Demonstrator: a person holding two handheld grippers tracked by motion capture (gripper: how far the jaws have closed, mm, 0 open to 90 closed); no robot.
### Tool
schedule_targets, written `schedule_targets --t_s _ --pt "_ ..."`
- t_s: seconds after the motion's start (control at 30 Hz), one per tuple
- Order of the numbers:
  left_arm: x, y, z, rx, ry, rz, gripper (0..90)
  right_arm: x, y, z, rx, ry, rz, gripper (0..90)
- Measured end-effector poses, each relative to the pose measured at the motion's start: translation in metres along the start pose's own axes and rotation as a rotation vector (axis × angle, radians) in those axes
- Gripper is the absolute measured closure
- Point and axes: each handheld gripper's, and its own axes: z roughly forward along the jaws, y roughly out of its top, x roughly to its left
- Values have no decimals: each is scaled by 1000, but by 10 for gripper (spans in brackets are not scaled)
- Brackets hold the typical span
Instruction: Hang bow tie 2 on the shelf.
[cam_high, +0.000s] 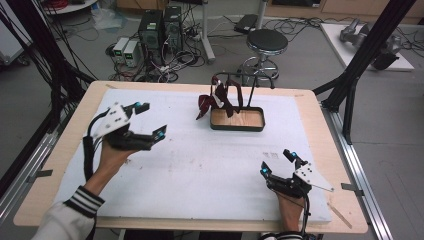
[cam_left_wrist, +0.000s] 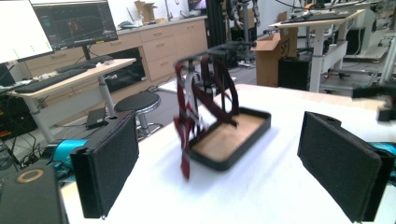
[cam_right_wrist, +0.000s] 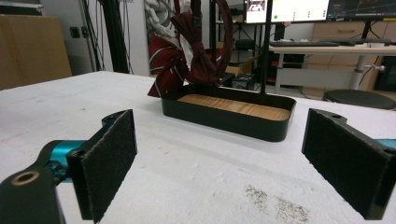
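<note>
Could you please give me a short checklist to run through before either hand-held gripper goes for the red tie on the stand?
1. Left hand-held gripper open, nothing between the pads: ok.
2. Right hand-held gripper open and empty: ok.
3. Tie hanging on the stand: ok, draped over the bar, one end outside the tray.
4. Path from each gripper to the tie free of clutter: ok, bare white mat between.
5. Tie at rest: cannot tell, it looks blurred in the left gripper view.
6. Tie knotted or loose on the bar: cannot tell.
</note>
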Motion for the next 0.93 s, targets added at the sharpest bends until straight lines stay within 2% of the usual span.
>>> schedule_targets --t_s 0.17,0.37,0.43,0.67,0.93 --pt "3 -31 -38 -12 29 -42 129 0 0 0 -2 0 -10 94" --pt "4 -56 -66 -52 39 -53 129 1 0 0 -4 -4 -9 94" --pt "5 -68 -73 -57 62 -63 128 1 0 -1 -8 -4 -14 94" --pt "8 -95 -82 -89 118 -108 127 1 0 -1 -10 -5 -14 94" --pt "4 -108 -82 -111 136 -137 125 1 -1 -1 -17 4 -20 94"
